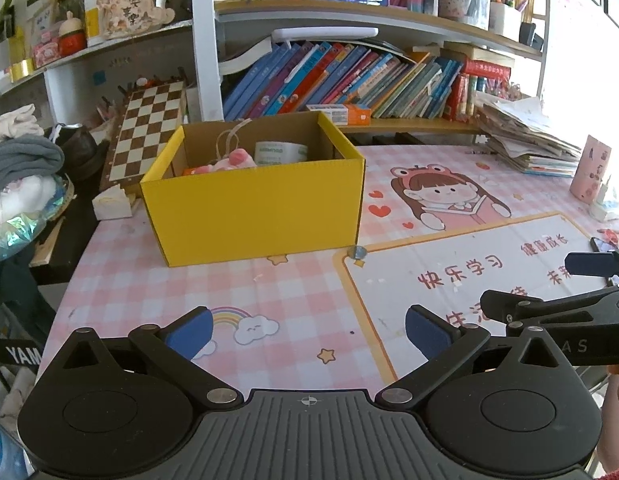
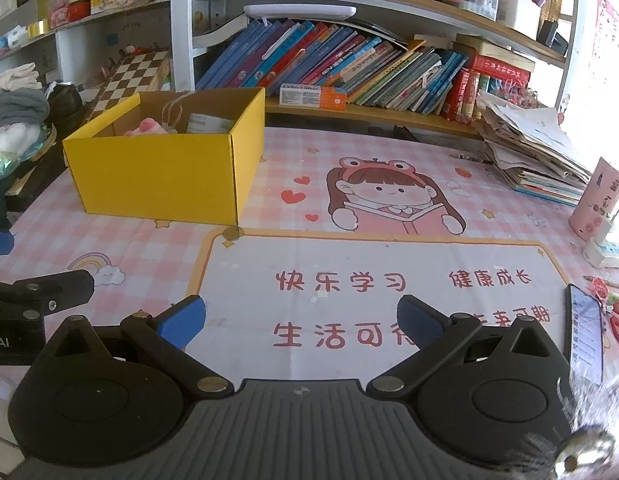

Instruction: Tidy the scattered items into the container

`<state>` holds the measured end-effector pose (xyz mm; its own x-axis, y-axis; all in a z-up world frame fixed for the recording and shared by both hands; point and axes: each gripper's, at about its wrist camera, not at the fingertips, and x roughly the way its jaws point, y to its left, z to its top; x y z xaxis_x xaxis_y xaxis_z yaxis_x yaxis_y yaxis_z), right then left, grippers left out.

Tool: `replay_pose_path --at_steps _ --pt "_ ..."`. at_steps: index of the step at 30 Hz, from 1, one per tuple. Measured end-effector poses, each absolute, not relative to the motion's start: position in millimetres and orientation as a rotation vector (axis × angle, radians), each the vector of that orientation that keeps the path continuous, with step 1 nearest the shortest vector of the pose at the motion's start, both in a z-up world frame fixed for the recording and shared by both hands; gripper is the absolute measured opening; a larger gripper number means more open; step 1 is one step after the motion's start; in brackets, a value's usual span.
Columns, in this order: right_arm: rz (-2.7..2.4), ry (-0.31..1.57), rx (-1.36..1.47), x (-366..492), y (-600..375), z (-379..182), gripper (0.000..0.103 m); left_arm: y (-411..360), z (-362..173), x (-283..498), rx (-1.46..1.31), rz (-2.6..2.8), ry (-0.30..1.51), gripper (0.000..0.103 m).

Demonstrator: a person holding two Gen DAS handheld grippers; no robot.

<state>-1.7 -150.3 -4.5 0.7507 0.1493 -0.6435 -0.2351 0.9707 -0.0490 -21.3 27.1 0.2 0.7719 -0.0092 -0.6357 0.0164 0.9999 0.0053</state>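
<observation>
yellow box | open, upright on mat | holds pink toy (plus tape roll)

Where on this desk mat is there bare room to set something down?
Bare: the mat between the yellow box, the paper stack and the phone. Crowded: the right edge beside the phone, and the clutter left of the box.

Both wrist views toward yellow box
</observation>
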Motion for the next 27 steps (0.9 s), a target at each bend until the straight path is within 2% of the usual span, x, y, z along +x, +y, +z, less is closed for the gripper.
replay_pose_path --at_steps 27 --pt "0.211 0.706 -0.134 4.1 -150.8 -6.4 0.103 30.2 -2.3 -18.1 -0.002 -0.042 0.687 0.103"
